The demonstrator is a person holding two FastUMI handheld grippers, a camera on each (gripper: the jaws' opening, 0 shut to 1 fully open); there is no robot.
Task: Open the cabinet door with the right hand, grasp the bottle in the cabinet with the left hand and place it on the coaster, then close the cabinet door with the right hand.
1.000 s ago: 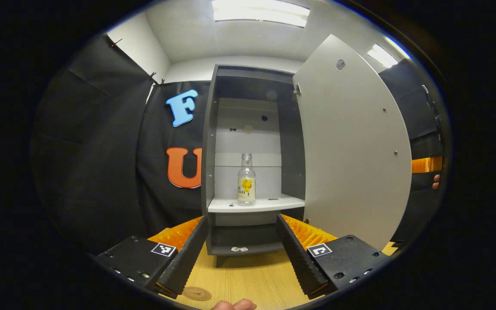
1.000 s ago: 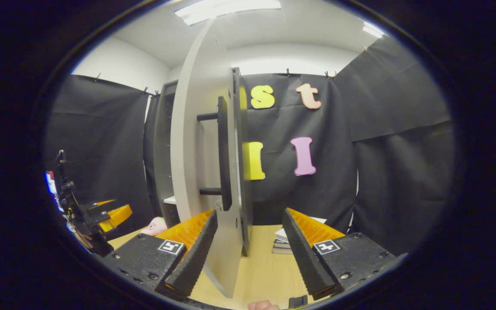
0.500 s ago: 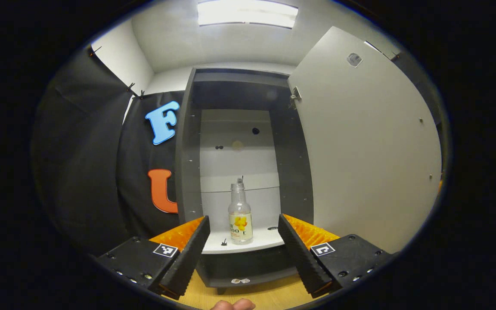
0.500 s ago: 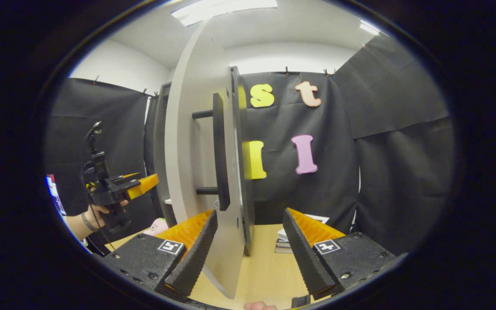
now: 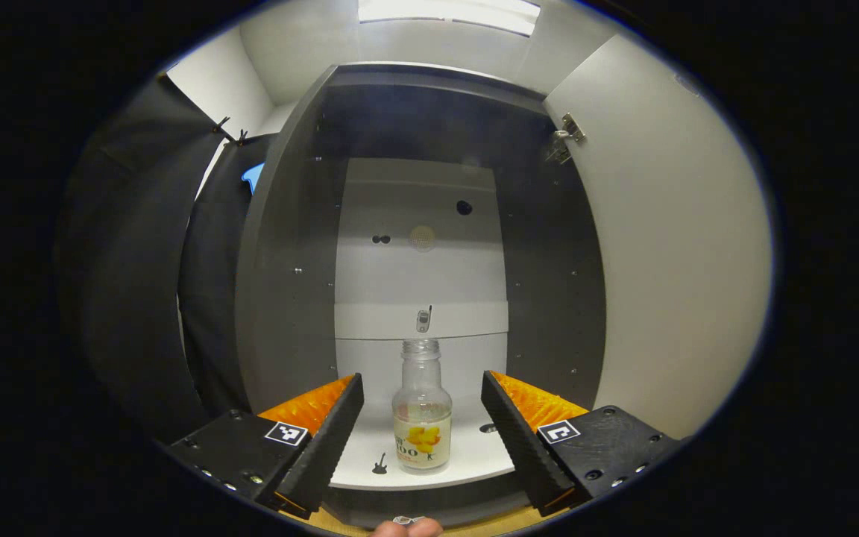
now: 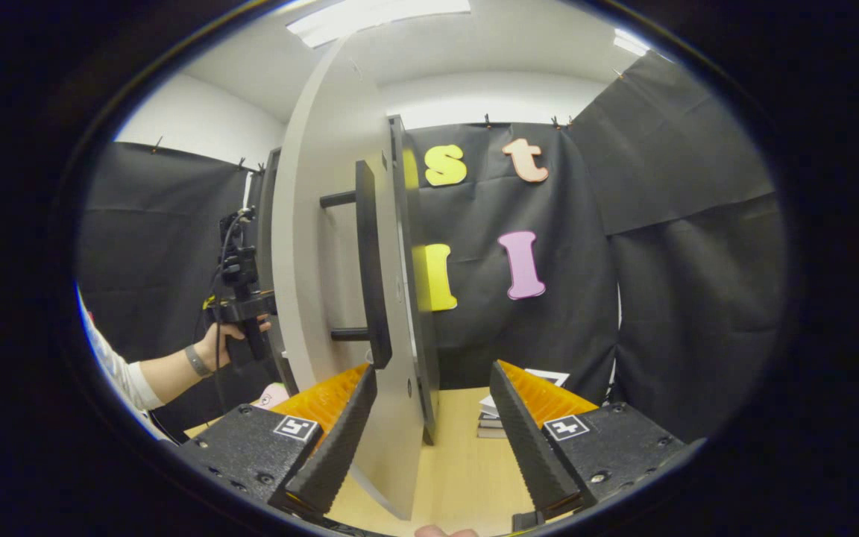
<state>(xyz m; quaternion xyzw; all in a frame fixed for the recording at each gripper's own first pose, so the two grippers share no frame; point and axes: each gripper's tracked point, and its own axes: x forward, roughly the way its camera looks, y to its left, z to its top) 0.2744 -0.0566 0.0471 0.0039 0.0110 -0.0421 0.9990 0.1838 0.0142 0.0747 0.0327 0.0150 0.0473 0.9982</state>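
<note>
Bottle [image 5: 421, 416] upright on cabinet shelf [image 5: 474, 456], cabinet door [image 5: 687, 261] swung open beside it. Left hand-held gripper [image 5: 422, 432] wide open, straddling bottle without contact. Right hand-held gripper [image 6: 429, 440] wide open, straddling door edge, gripping nothing.

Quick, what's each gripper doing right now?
Left gripper: open, bottle between its fingers, ungrasped.
Right gripper: open, straddling the cabinet door edge.

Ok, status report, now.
Left hand-held gripper open, lined up on bottle. Right hand-held gripper open, straddling door edge. Door open. Bottle upright on shelf, nothing blocking.
</note>
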